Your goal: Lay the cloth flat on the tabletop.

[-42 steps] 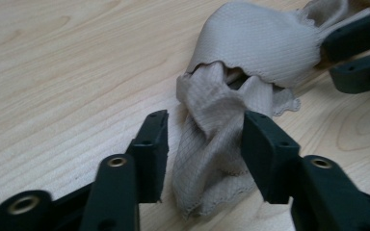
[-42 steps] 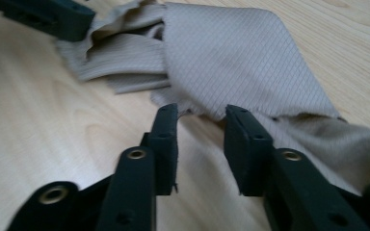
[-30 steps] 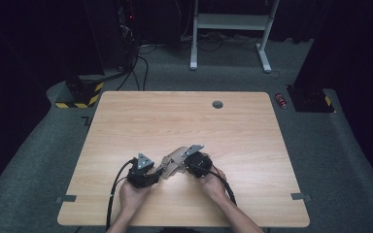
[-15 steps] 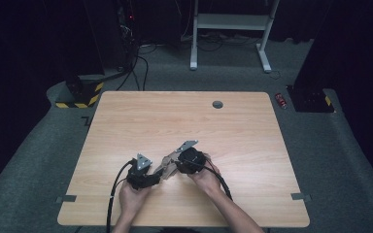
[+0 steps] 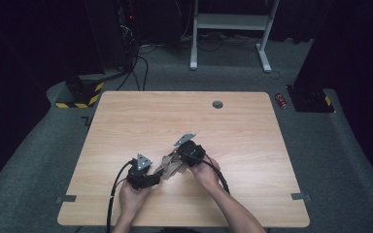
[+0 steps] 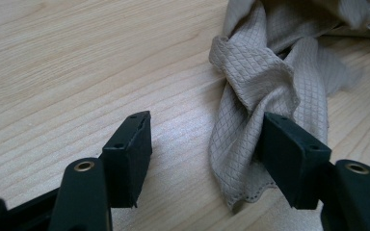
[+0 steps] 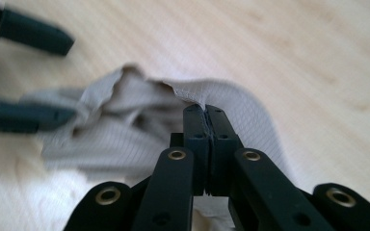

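Clamping a hemmed edge of the beige cloth between jaws pressed tight together, the right gripper is lifting one side of the fabric off the wooden bench, near its front edge and a little left of centre. The left gripper is standing with jaws apart, having just been opening, with a twisted fold of the cloth lying between them, close against one pad but not pinched.

Judging from this, the pinch is looking thin: only the cloth's rim is sitting at the very tips of the right gripper, so a sharp tug could be pulling it free. With the left gripper holding nothing, the cloth may also be dragging across the bench as a bunch rather than spreading out, and the twist in the fold could be tightening.

From the high view, the cloth is largely covered by both hands and grippers, so its full shape and size are hard to make out. Motion blur is smearing the right gripper view, and the far end of the fabric is running out of the left gripper view.
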